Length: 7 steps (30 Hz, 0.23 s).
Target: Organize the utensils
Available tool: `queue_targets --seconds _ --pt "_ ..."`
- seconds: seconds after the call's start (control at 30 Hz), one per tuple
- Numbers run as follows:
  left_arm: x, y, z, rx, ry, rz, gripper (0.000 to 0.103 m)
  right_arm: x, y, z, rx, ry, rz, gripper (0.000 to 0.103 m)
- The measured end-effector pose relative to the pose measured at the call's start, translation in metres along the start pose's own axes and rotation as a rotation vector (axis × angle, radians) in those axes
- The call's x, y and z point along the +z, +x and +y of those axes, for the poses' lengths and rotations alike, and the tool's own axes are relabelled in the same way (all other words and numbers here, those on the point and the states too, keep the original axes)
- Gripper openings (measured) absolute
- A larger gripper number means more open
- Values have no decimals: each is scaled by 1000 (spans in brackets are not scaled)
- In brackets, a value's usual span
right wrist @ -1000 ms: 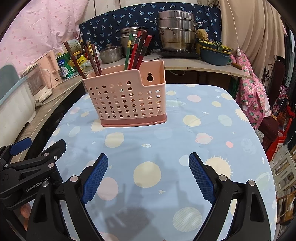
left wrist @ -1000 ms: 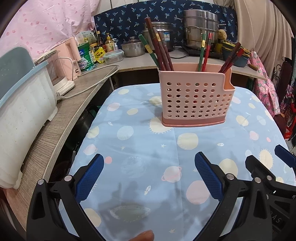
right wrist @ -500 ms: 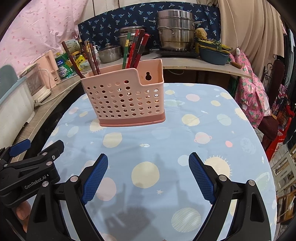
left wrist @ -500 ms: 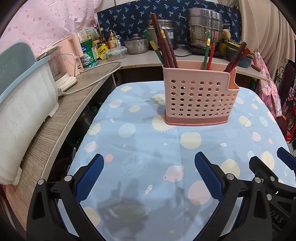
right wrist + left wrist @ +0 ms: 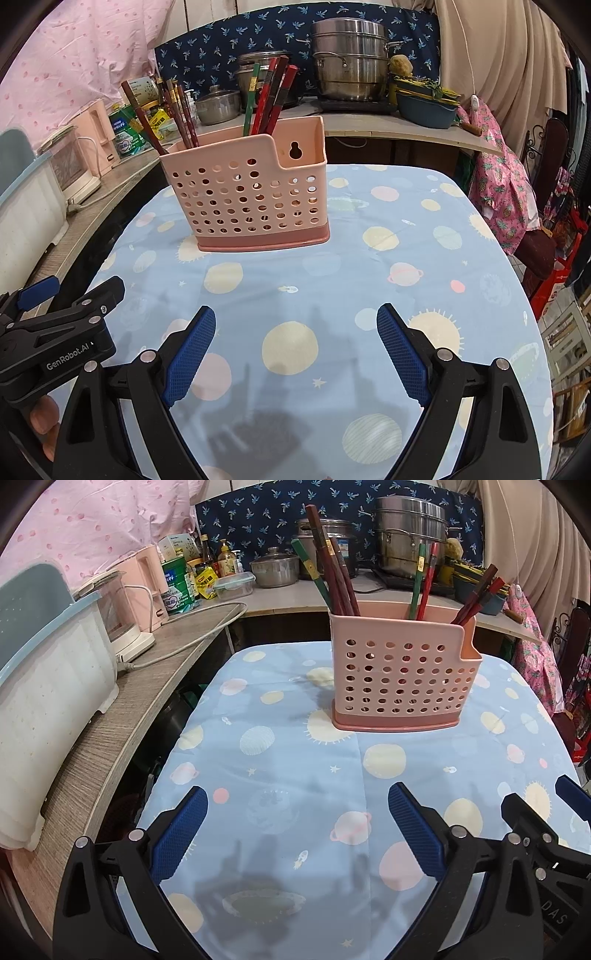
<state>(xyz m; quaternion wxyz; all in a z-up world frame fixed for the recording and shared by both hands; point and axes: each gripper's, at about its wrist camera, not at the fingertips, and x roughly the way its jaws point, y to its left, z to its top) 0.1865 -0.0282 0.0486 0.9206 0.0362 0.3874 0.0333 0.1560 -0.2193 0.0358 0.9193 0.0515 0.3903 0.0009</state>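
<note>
Chopsticks [image 5: 334, 579] upright in pink holder [image 5: 402, 683] ahead | left gripper [image 5: 297, 830], right gripper [image 5: 295, 343] spread wide, empty | step: likely sorted | next: probably check compartments.

White lettering reading "GenRobot.AI" is showing on the black body of the left gripper [image 5: 62, 314] in the right wrist view. In the left wrist view, the letters "DAS" are showing on the right gripper [image 5: 546, 853]. Tin and bottle labels are staying too blurred to read.
</note>
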Motion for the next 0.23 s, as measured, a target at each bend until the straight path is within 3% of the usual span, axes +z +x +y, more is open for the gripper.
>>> queue_targets --seconds 0.23 --pt "0 0 0 -5 -6 -8 94 1 0 -2 -3 4 0 85"
